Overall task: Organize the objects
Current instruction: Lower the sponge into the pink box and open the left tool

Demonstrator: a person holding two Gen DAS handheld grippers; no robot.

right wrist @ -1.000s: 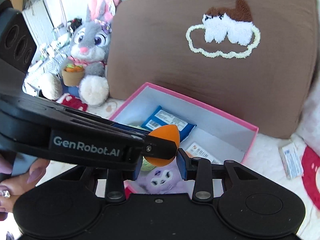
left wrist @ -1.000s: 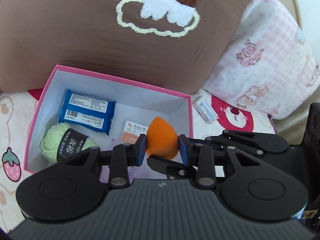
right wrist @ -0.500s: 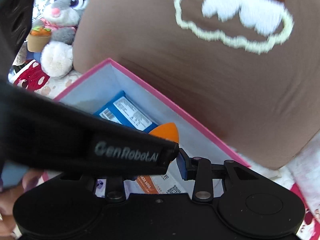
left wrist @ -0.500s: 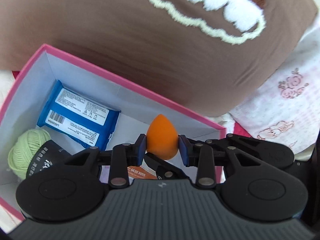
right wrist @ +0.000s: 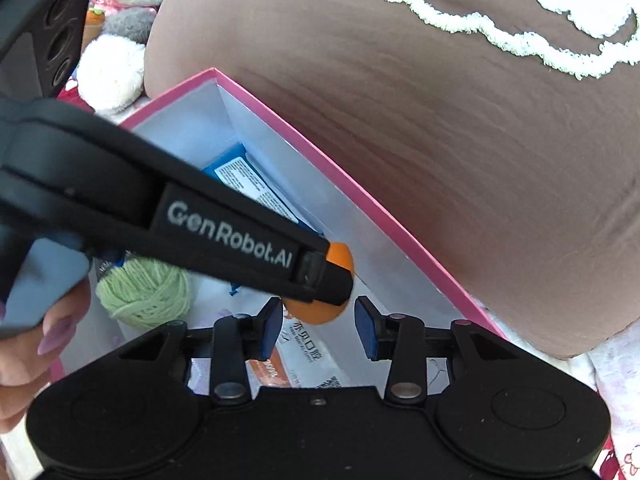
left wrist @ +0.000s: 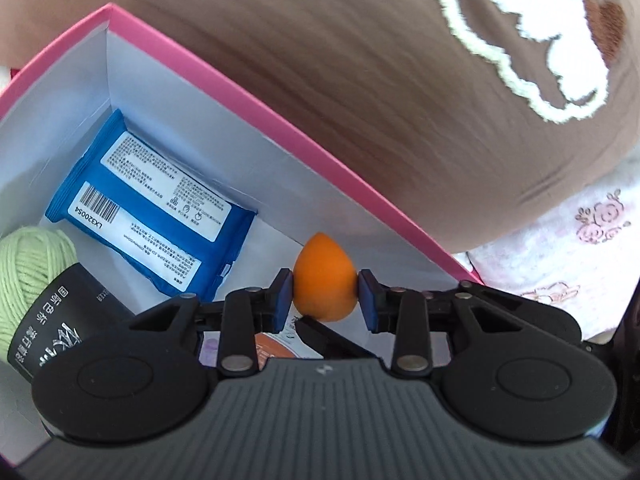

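Gripping: the left gripper [left wrist: 325, 294] held a small orange teardrop-shaped makeup sponge [left wrist: 325, 280], its blue-padded fingers [left wrist: 282, 294] pressing on the sponge's two sides, pointed end up.
Sponge location: it hung above the inside of the pink-rimmed white cardboard box [left wrist: 280, 120], near the box's far wall and right-hand corner.
Right gripper: the right gripper [right wrist: 316, 326] sat just beside the left one; its fingers [right wrist: 365, 330] had just been opening and stood apart, with the lower part of the sponge [right wrist: 316, 312] between them but the right pad clear of it.
Left tool in the right view: the black body marked "GenRobot.AI" [right wrist: 228, 236] crossed the picture from the left, with a hand [right wrist: 36, 344] gripping its handle.
Box contents: a blue plastic wipes packet with a white label [left wrist: 152, 216], a ball of pale green yarn with a black paper band [left wrist: 28, 268], and a flat white and orange sachet [right wrist: 296, 360] lay on the floor of the box.
Behind the box: a large brown cushion with a white embroidered cloud shape [left wrist: 400, 92] leaned against the far wall.
Bedding: pink patterned fabric [left wrist: 572, 264] lay to the right.
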